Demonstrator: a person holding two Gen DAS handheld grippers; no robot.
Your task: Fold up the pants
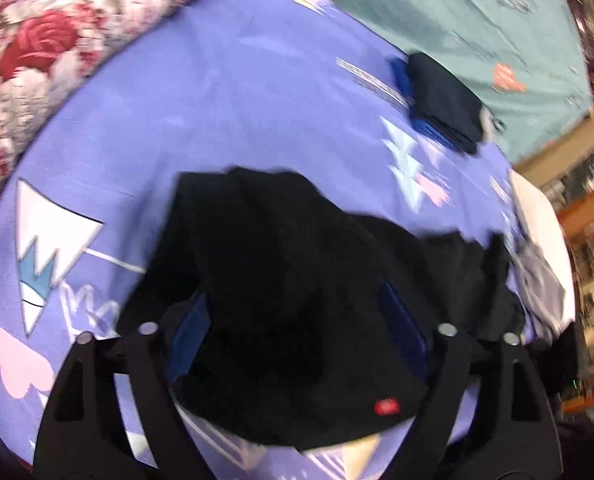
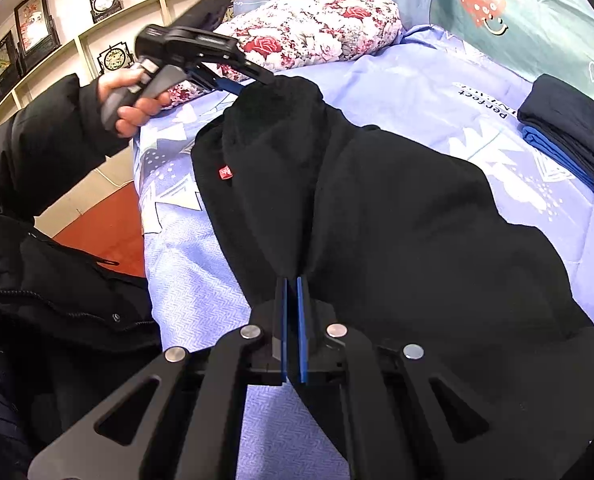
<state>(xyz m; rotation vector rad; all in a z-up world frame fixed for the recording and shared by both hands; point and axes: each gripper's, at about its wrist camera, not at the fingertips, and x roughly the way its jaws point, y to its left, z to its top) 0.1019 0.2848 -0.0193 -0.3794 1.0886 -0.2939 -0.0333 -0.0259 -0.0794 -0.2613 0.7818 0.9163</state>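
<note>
We see black pants (image 2: 377, 200) of matt, fuzzy cloth, apparently fleece, on a smooth woven lilac bedsheet (image 2: 201, 248). Our right gripper (image 2: 293, 320) shows matt black plastic arms with shiny metal rivets (image 2: 336, 330).

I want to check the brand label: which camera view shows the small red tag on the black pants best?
The right wrist view: the red tag is sharp there. The left wrist view shows it blurred.
</note>
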